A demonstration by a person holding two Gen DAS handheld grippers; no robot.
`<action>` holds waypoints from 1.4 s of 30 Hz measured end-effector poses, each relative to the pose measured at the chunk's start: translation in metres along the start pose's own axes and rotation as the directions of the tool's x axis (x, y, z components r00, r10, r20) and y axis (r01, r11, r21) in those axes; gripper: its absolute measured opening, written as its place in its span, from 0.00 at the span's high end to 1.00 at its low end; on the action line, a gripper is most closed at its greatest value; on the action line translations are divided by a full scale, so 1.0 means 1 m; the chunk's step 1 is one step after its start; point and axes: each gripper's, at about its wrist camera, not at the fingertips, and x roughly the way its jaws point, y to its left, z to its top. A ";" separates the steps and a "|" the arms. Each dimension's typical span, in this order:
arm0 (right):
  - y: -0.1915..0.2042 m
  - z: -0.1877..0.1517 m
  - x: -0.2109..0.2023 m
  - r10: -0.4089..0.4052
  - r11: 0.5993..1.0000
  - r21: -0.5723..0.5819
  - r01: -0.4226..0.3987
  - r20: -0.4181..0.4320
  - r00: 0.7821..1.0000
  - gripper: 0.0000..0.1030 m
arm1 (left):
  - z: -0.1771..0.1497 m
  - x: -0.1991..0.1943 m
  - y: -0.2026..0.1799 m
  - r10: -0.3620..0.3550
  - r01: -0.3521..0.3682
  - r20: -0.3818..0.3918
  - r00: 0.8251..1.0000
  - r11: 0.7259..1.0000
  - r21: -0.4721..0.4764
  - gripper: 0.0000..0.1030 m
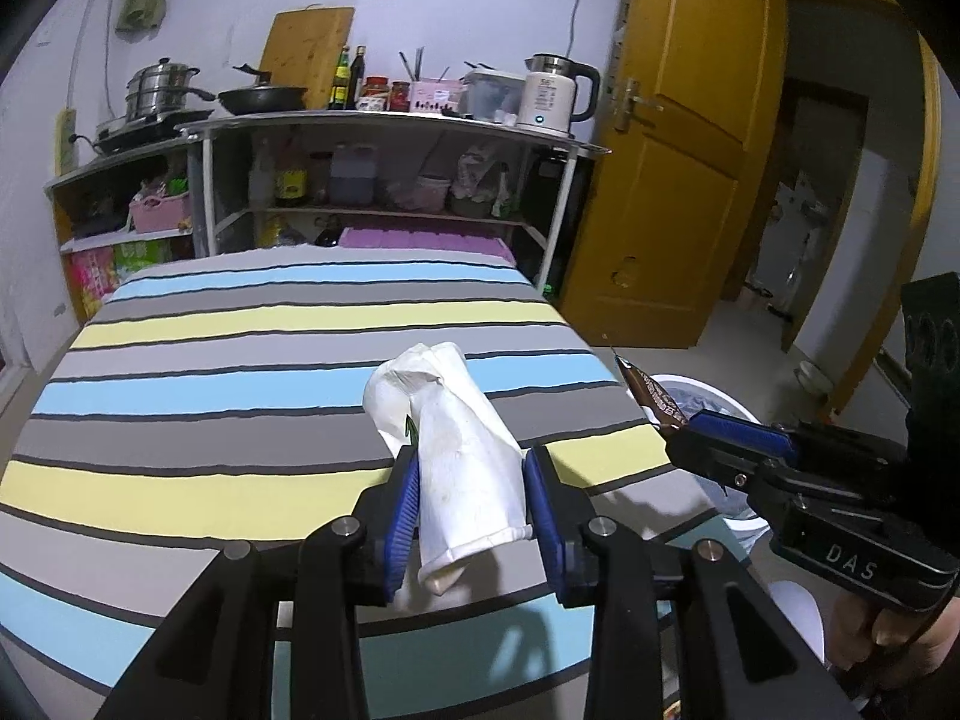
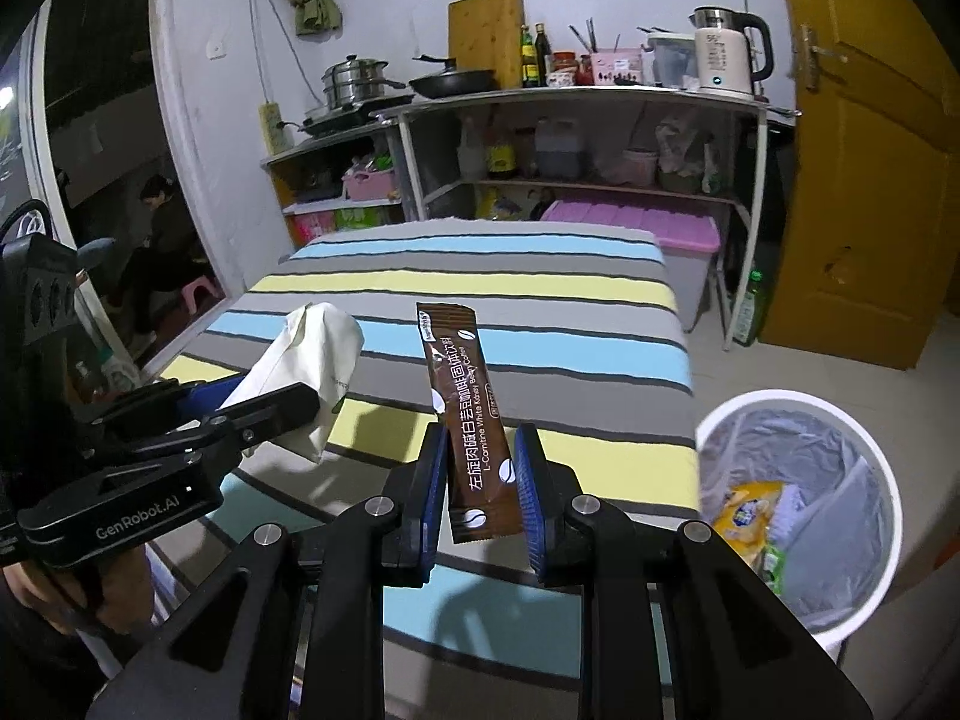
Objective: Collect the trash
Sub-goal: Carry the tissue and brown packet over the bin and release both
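Observation:
My left gripper (image 1: 471, 468) is shut on a crumpled white paper bag (image 1: 456, 450) and holds it above the striped table (image 1: 240, 360). The bag also shows in the right wrist view (image 2: 312, 360), with the left gripper (image 2: 264, 408) at the left. My right gripper (image 2: 483, 456) is shut on a brown coffee sachet (image 2: 474, 420), upright between the blue pads. In the left wrist view the right gripper (image 1: 678, 426) is at the right with the sachet (image 1: 654, 396) sticking out, over the white trash bin (image 1: 720, 402).
The white trash bin (image 2: 798, 420), lined with a bag and holding wrappers, stands on the floor right of the table. A shelf unit (image 2: 576, 102) with cookware and a kettle stands behind. A yellow door (image 1: 678, 168) is at the right.

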 end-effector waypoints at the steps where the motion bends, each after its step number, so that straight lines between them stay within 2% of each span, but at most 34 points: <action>1: -0.002 0.000 -0.003 -0.004 1.000 0.002 0.004 0.003 1.000 0.77 | 0.001 0.000 -0.003 -0.003 0.003 0.001 1.000 1.000 0.002 0.66; 9: -0.026 -0.004 -0.023 -0.063 0.997 0.041 0.062 0.031 0.998 0.77 | 0.008 0.008 -0.027 -0.041 0.041 -0.006 0.999 0.999 0.022 0.65; 21: -0.077 -0.014 -0.043 -0.163 0.981 0.113 0.158 0.045 0.986 0.77 | 0.023 0.036 -0.083 -0.125 0.127 -0.020 0.992 0.987 0.097 0.65; 33: -0.130 -0.026 -0.051 -0.247 0.951 0.199 0.236 0.027 0.969 0.77 | 0.031 0.079 -0.141 -0.198 0.207 -0.070 0.978 0.965 0.160 0.64; 42: -0.161 -0.036 -0.048 -0.281 0.931 0.241 0.273 -0.002 0.960 0.77 | 0.030 0.113 -0.165 -0.224 0.242 -0.118 0.968 0.953 0.181 0.62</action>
